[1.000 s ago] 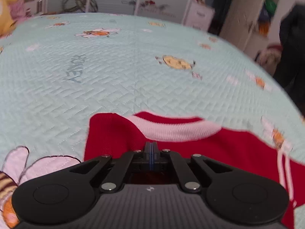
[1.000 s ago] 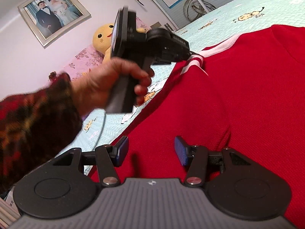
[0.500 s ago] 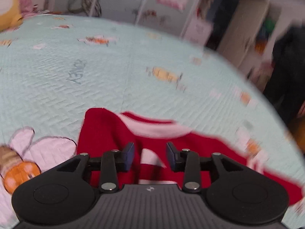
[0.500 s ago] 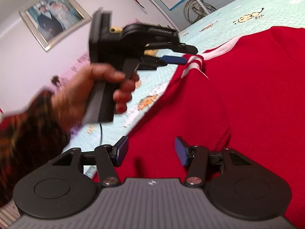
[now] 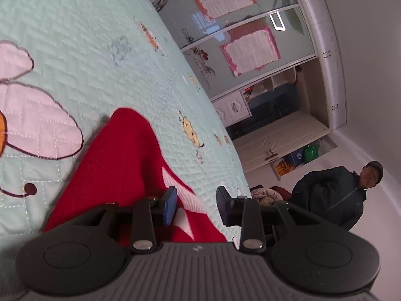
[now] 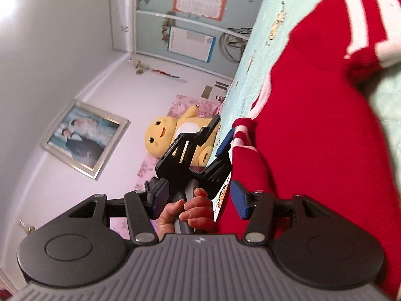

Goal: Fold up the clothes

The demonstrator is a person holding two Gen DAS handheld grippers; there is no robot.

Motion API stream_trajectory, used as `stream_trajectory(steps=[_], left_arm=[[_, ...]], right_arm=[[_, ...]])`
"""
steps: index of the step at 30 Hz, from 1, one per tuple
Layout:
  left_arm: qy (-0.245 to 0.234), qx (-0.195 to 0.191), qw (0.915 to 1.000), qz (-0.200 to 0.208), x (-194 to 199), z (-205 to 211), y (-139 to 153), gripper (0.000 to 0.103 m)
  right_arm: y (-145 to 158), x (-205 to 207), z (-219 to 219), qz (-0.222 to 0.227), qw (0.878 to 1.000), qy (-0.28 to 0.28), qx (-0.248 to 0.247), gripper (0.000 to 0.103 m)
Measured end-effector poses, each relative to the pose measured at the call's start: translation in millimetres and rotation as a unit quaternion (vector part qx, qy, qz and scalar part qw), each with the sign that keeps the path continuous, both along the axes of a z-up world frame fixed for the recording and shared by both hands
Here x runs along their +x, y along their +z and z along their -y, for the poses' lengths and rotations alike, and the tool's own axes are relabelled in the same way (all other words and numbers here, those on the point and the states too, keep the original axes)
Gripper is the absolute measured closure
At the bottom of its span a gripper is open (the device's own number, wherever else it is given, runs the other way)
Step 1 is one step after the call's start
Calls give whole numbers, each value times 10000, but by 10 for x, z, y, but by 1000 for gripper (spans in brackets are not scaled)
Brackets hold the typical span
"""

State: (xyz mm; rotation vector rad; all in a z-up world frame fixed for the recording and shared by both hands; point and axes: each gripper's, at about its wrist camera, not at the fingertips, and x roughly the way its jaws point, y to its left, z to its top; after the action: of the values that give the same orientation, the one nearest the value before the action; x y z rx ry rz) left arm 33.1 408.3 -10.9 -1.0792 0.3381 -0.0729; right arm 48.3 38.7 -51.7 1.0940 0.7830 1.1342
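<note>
Left gripper [image 5: 195, 207] now spread off red sweater [image 5: 120, 165]; right gripper [image 6: 199, 198] likewise spread, empty.

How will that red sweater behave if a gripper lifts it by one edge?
The red sweater would probably droop: it already lies in soft folds on the quilt. Its ribbed knit should grip the pads rather than slip. It looks light, and unlikely to tear.

Left gripper [image 5: 196, 205] tilted sideways, blue-padded fingers [image 5: 170, 206] spread apart with nothing between them, gripped by a hand [image 6: 191, 210] curled round its handle; right gripper [image 6: 200, 199] likewise rolled over, fingers wide apart and empty.
</note>
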Motion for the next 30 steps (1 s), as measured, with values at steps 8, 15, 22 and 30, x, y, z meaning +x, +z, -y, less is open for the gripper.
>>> stream_trajectory(steps=[8,15,22,30], left_arm=[[71,18,9999,127,-43,-47,-8,64],[-90,-486,9986,167,3,-156,-162,64],[-141,-747,9970,-111,7,-191,-153,67],[124,-987,9941,-442,-103,-218,-52,65]], right_arm=[[-23,-23,-55,157,9998,1,-94,47],[-103,10,-64,87,9999,60,75,42],[175,-47,-233,46,9967,-190,-783,41],[447,854,-1006,-542,9906,-555,-1123,41]])
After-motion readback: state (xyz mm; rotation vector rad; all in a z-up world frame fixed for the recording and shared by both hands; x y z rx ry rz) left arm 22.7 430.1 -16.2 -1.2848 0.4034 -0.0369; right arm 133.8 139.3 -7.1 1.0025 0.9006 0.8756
